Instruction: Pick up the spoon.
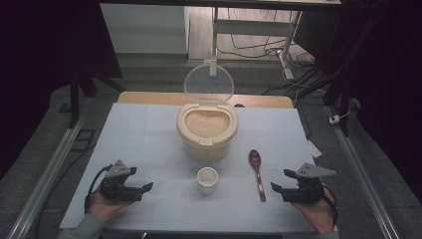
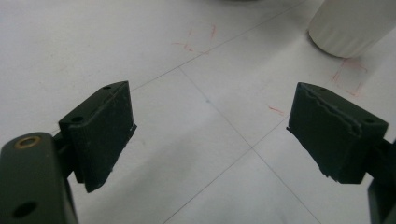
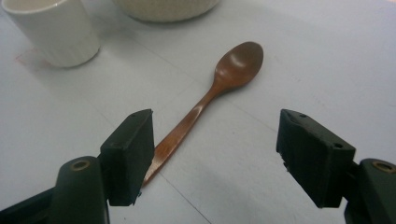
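A cream container (image 1: pixel 206 133) full of rice stands at the table's middle with its clear lid (image 1: pixel 209 82) tipped up and back. In front of it is a small white cup (image 1: pixel 207 179), empty as far as I can see. A brown wooden spoon (image 1: pixel 257 174) lies right of the cup, bowl pointing away. My left gripper (image 1: pixel 141 179) rests open at the front left, pointing toward the cup (image 2: pixel 350 23). On the other side my right gripper (image 1: pixel 281 180) is open just right of the spoon's handle. The spoon (image 3: pixel 212 93) lies ahead of its jaws, with the cup (image 3: pixel 53 30) further off.
A pale sheet (image 1: pixel 139 134) covers the table, with faint red marks (image 2: pixel 196 39) near the cup. Metal rails (image 1: pixel 54 164) run along both sides of the table. Cables and a stand's legs (image 1: pixel 286 55) lie on the floor beyond the far edge.
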Demonstrator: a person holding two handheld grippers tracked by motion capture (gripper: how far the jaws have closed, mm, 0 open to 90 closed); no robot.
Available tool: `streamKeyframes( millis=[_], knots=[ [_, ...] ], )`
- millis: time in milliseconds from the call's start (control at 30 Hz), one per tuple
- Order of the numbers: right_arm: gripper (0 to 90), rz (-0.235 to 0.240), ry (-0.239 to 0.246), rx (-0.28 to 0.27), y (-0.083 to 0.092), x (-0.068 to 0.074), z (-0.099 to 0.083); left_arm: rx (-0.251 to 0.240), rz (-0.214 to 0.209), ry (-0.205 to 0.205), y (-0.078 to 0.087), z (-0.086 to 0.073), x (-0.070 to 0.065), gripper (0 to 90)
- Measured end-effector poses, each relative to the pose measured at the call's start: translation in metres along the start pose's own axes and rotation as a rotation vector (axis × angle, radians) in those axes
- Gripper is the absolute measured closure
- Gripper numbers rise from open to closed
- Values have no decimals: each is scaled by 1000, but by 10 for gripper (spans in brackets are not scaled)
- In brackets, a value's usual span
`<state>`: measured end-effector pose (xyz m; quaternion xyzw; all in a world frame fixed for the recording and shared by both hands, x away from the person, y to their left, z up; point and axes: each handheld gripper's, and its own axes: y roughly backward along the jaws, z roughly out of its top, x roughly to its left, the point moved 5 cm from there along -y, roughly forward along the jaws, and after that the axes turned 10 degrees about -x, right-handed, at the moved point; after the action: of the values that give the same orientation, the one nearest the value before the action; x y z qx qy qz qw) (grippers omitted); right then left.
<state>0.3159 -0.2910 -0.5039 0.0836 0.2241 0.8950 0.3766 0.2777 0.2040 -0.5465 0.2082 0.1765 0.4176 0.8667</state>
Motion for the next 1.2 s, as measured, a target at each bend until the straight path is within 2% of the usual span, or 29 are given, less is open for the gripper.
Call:
streamKeyframes(
  millis=[100, 233, 433, 600, 800, 1033, 1200],
  knots=[
    [283, -11, 9, 13, 1, 4, 8, -5, 1, -5, 0, 0, 0, 144],
    [281, -33, -5, 52, -1, 10, 20, 2, 0, -1, 0, 0, 0, 146],
    [285, -50, -24, 148, -9, 23, 34, 6, -1, 3, -1, 0, 0, 145],
    [293, -79, -55, 224, -17, 25, 41, 14, -1, 1, -4, -2, -1, 145],
    [313, -117, -108, 302, -30, 23, 39, 19, -2, -3, -5, -2, -1, 144],
    [355, -126, -156, 391, -46, 25, 25, 25, -8, -8, -6, -4, -2, 142],
    [375, -132, -173, 443, -54, 27, 17, 32, -12, -17, -7, -4, -3, 139]
  ],
)
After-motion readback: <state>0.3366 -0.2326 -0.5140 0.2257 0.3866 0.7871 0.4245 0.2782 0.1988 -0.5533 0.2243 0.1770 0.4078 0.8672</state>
